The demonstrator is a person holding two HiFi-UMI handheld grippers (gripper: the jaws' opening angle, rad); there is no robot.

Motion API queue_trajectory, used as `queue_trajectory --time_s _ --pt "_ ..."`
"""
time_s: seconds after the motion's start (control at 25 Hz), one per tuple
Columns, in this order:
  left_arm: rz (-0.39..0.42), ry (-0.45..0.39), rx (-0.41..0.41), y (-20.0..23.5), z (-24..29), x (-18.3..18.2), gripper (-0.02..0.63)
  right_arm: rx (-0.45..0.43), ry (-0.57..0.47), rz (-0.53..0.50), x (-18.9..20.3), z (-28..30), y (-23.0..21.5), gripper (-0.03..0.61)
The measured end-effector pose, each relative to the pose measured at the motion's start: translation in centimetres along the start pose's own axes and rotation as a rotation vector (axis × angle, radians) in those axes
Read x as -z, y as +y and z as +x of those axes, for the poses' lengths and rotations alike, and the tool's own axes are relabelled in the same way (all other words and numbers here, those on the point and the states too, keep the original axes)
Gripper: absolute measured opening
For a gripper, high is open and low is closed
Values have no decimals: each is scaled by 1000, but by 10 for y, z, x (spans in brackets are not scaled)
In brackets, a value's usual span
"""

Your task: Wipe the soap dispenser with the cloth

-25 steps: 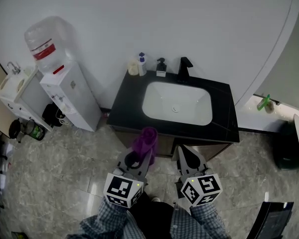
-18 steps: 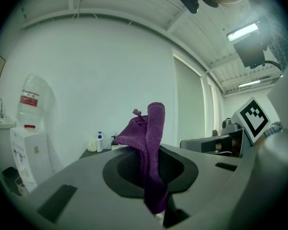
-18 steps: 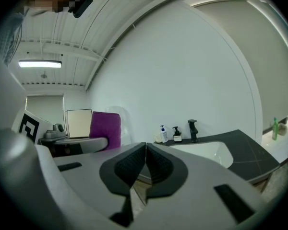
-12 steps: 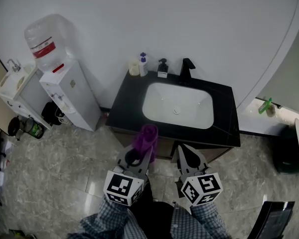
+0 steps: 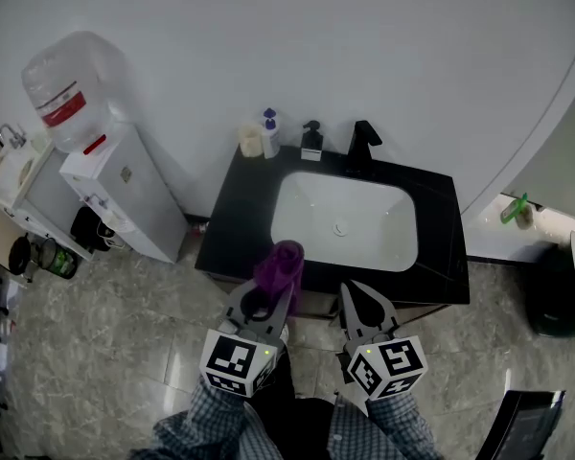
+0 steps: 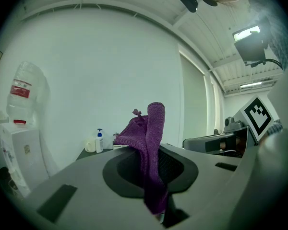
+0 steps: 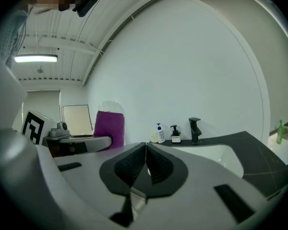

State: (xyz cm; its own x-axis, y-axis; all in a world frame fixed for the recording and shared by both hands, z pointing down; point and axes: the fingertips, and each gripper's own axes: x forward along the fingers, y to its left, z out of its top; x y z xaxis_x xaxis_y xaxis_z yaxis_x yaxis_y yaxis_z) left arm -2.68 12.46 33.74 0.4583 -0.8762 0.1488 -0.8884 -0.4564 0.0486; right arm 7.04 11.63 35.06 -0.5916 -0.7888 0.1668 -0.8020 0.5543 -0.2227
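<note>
Head view: the soap dispenser (image 5: 311, 135), a dark pump bottle with a pale label, stands at the back of the black counter (image 5: 238, 220), between a white pump bottle (image 5: 270, 126) with a blue top and the black faucet (image 5: 361, 136). Well short of it, the left gripper (image 5: 265, 305) is clamped on the purple cloth (image 5: 280, 266), which sticks up past its jaws. The right gripper (image 5: 363, 305) is pressed closed with nothing in it. Both hover at the counter's near edge, so the step in hand looks to be the approach. Done well, it would carry the cloth over the white basin (image 5: 343, 220) to the dispenser, with the free right gripper steadying the light bottle so wiping does not tip it. The white bottle and a cream container (image 5: 250, 140) crowd its left side, the faucet its right; a careless swipe could knock any of the 3. A water cooler (image 5: 115, 185) stands off to the left, apart from the counter.
</note>
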Motion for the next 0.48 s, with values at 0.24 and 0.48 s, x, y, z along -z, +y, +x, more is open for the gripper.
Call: queue_trajectory --time_s 0.24,0.48 --pt "2 27 26 56 61 -6 57 23 12 13 -15 70 -26 18" --pt "-1 63 71 105 121 -11 57 50 21 -62 -42 141 -50 18"
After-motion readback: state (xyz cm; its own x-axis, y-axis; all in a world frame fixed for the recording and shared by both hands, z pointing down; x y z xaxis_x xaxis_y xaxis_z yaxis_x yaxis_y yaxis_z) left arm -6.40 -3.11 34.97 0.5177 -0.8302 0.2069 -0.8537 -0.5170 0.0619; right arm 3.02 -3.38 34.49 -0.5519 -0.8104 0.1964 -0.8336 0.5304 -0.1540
